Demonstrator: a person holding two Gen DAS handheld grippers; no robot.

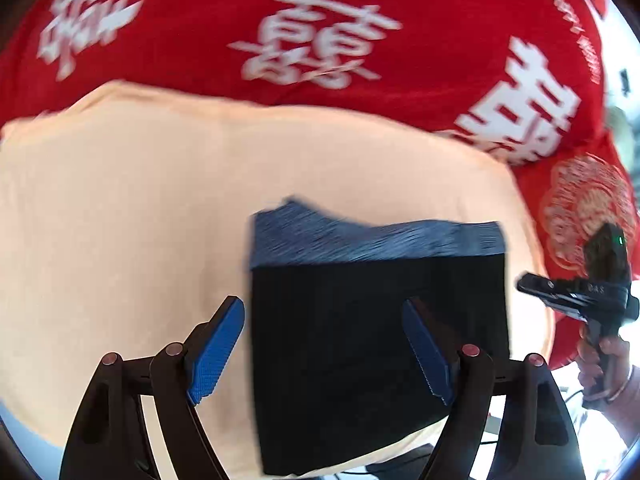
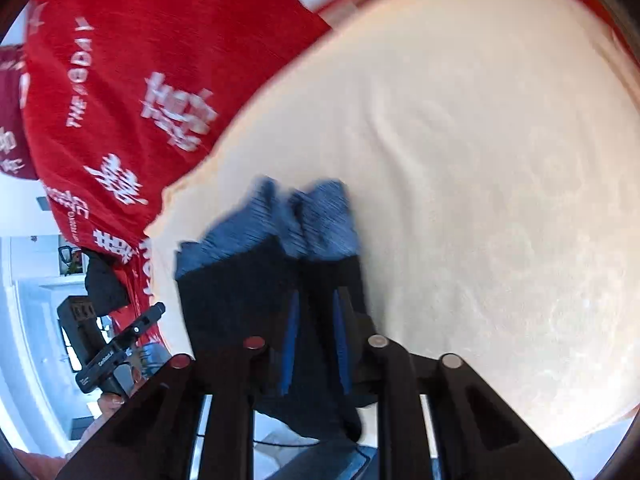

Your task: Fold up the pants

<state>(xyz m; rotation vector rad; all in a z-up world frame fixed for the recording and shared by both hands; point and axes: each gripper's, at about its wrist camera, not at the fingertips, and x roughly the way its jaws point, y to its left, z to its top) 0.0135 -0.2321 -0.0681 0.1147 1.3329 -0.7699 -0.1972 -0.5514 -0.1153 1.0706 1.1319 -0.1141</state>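
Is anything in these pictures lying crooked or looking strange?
Yes. The dark pants are bunched in the right claw, their blue waistband crumpled, and one end droops past the cream cloth's edge.

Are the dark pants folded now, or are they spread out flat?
Folded. The pants form a compact block on the cream cloth, with blue cuffs together at one end.

Pants (image 1: 372, 320) lie folded on a sheet (image 1: 120, 200), near its front edge. Sheet lies on a printed cloth (image 1: 280, 32) that extends behind and to both sides. Waistband (image 1: 360, 236) at the far end of the pants.
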